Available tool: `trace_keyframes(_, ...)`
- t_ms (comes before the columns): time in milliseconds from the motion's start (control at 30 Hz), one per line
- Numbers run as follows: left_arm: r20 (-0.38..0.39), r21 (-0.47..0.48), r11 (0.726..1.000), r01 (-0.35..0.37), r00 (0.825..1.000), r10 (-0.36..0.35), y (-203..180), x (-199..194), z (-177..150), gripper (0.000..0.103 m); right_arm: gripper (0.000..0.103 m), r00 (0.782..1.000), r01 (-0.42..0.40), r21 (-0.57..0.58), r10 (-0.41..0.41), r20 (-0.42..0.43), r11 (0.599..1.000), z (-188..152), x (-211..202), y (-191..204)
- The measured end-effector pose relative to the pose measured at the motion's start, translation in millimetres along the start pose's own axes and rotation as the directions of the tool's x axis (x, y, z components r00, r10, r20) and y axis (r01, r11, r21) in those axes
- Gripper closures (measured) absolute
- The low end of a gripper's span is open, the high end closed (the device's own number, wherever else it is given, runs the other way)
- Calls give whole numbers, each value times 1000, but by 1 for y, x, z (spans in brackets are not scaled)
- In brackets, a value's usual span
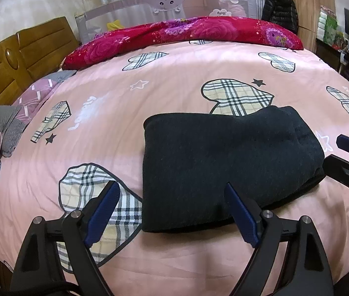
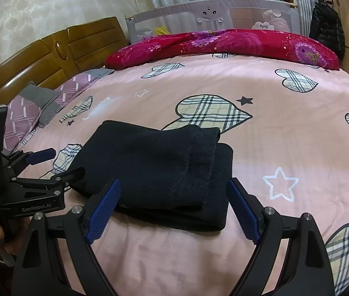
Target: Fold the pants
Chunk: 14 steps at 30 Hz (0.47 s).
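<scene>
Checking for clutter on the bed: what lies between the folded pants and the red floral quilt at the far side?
Only bare pink bedspread with printed plaid hearts and stars lies between the folded pants and the red floral quilt; both wrist views show this.

Left gripper [image 1: 172, 209]: black moulded frame, triangular cut-outs in arms, silver round pivot screws, blue ribbed pads [image 1: 104, 212] on fingers. Black cable at near left base. Right gripper [image 2: 173, 208]: same build, blue ribbed pads [image 2: 104, 207]. White lettering "GenRobot.AI" on left gripper's side, seen from right wrist view.
</scene>
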<state>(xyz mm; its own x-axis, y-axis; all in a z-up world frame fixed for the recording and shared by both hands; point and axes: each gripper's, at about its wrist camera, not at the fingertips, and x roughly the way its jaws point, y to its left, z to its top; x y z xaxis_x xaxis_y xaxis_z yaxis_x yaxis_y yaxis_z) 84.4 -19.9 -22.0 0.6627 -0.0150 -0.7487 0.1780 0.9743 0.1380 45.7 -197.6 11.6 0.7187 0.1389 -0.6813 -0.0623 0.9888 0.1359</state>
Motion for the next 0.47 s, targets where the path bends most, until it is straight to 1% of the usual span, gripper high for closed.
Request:
trace_keyframes(233,-10,13,1000,-10,1000,10,-6,2,0,16,16,1000,-19,25,19,2,1000,-3,2,-6)
trace_keyframes(467,-12,28,1000,-10,1000,10,-13,2,2,16,15,999,-33,20,33,7,999,-4,1,-6)
